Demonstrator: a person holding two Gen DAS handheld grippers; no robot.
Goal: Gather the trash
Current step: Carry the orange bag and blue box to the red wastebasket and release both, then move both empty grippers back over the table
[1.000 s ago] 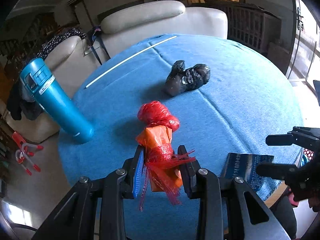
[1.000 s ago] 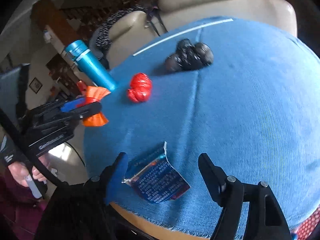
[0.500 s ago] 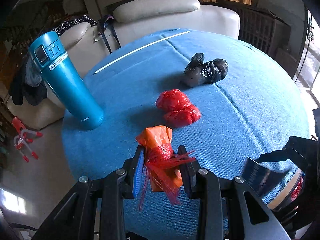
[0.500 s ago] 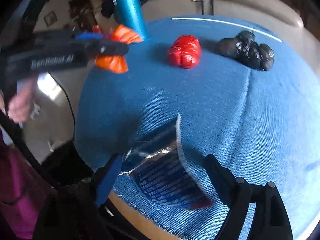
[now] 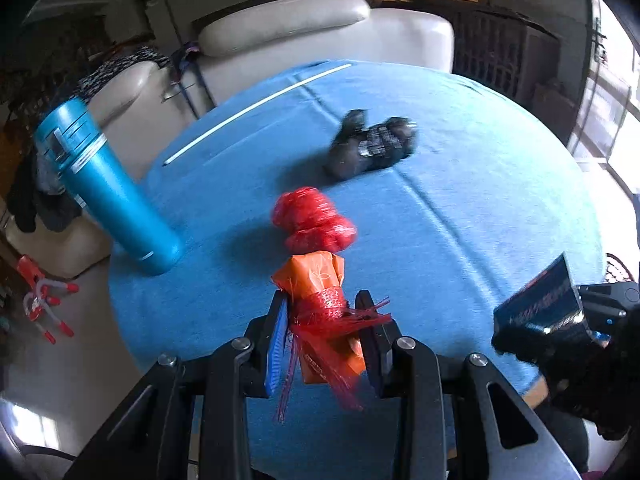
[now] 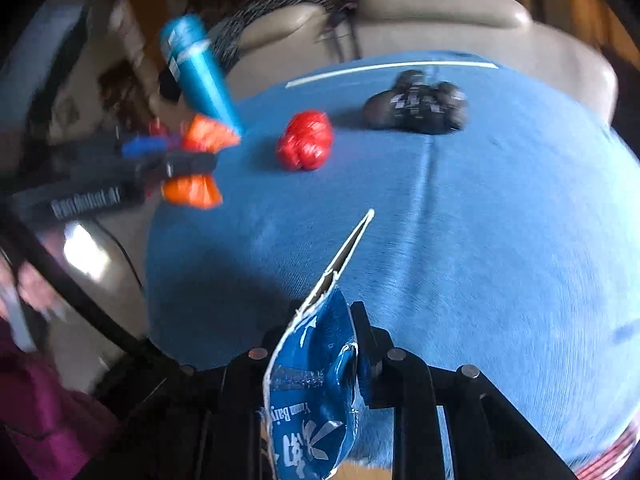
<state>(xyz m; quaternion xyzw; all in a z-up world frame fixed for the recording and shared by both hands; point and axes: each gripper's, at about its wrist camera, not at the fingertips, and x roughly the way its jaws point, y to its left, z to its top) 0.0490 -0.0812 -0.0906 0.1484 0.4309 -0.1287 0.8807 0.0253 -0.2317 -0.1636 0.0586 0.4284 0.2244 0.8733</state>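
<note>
My left gripper (image 5: 322,304) is shut on an orange bag tied with red netting (image 5: 316,276), held just above the blue tablecloth (image 5: 480,200). Beyond it on the cloth lie a red bag (image 5: 312,220) and, farther back, a black bag (image 5: 372,148). My right gripper (image 6: 320,320) is shut on a blue snack wrapper (image 6: 312,380), which stands on edge between the pads, clear of the cloth. The right wrist view also shows the red bag (image 6: 306,146), the black bag (image 6: 416,108) and the left gripper (image 6: 192,164) with its orange bag (image 6: 192,194).
A tall teal flask (image 5: 104,192) stands at the table's left edge. A cream sofa (image 5: 320,20) sits behind the round table. A person's hand (image 6: 24,288) holds the left gripper's handle. Red-tipped clips (image 5: 44,300) lie on the floor at left.
The right gripper's jaws closed on the blue wrapper, which lay flat between them before and now stands on edge off the cloth. The left gripper keeps its hold on the orange bag.
</note>
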